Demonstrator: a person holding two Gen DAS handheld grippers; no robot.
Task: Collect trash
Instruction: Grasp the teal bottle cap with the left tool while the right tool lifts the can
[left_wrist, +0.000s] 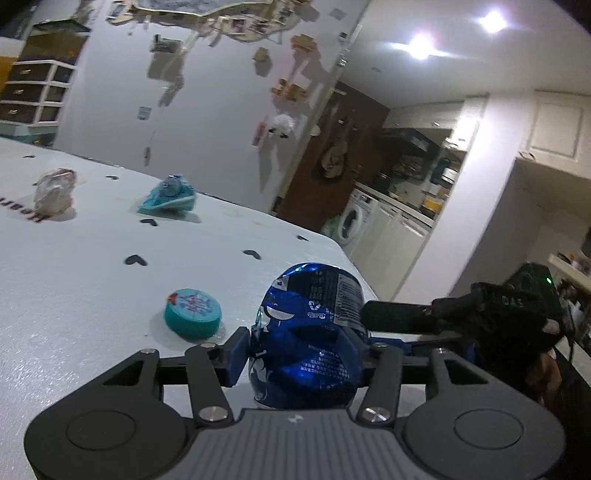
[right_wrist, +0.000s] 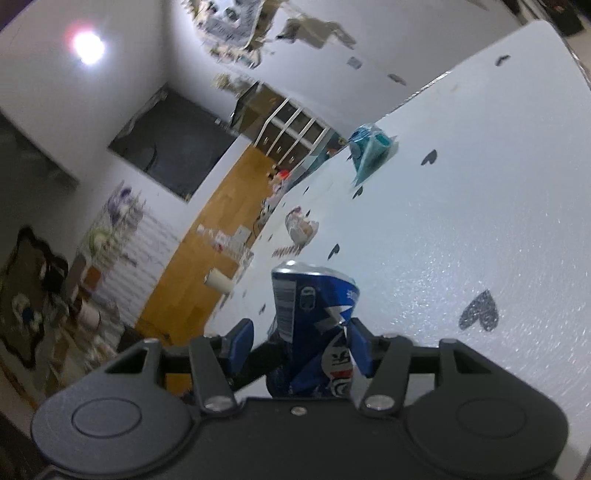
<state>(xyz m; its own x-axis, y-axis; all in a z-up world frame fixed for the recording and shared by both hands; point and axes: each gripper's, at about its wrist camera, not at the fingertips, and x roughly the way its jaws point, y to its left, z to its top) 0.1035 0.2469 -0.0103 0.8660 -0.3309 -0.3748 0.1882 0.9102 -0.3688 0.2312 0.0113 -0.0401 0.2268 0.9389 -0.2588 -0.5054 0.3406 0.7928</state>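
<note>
While both claws grasp one crushed blue can (left_wrist: 306, 343) above the counter (left_wrist: 74, 314), left claw (left_wrist: 304, 356) and right claw (right_wrist: 299, 349) pinch its dented waist; light, slick, easily buckled; teal cap (left_wrist: 192, 313) beyond.

The can (left_wrist: 306, 339) is shiny dark blue with white marks and tiny white writing. Left of the can is a round teal lid (left_wrist: 192, 313) with a pink and blue picture. The table (left_wrist: 74, 295) under the can is white with small black hearts.
</note>
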